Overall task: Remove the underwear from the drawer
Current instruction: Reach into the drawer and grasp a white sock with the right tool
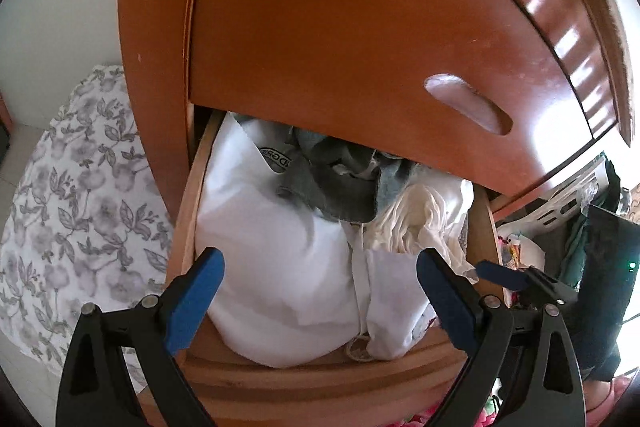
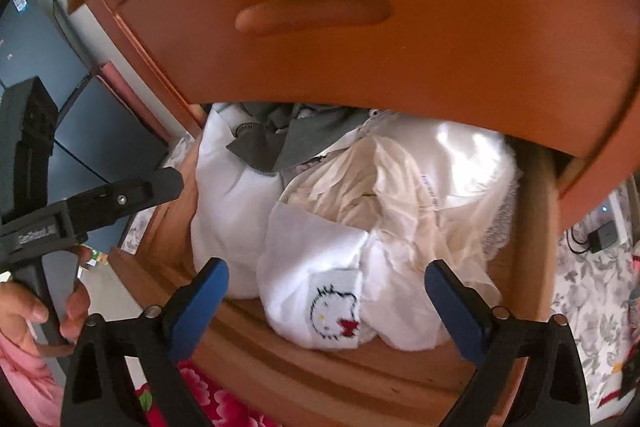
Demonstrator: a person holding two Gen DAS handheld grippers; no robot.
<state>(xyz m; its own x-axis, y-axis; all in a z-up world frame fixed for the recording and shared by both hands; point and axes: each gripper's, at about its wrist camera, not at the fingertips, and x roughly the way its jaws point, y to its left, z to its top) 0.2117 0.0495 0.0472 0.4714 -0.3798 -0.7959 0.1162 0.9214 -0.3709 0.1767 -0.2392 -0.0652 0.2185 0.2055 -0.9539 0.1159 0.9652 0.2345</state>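
Observation:
The open wooden drawer (image 1: pixel 320 379) is stuffed with clothes: a big white bundle (image 1: pixel 272 247), a grey garment (image 1: pixel 340 183) and a crumpled cream piece (image 1: pixel 416 219). In the right wrist view, folded white underwear with a cat-face print (image 2: pixel 334 311) lies at the drawer's front (image 2: pixel 360 379). My left gripper (image 1: pixel 320 263) hovers open over the white bundle and holds nothing. My right gripper (image 2: pixel 326 271) is open too, its fingers on either side of the printed underwear, just above it. One blue pad (image 1: pixel 500 273) of the right gripper shows at the drawer's right edge.
A shut upper drawer (image 2: pixel 360 47) overhangs the back of the clothes. A floral sheet (image 1: pixel 72 207) lies to the left, with a white basket (image 1: pixel 568 203) and dark clothes to the right. A hand (image 2: pixel 24 307) grips the left tool's handle. Dark screens (image 2: pixel 80 107) stand behind it.

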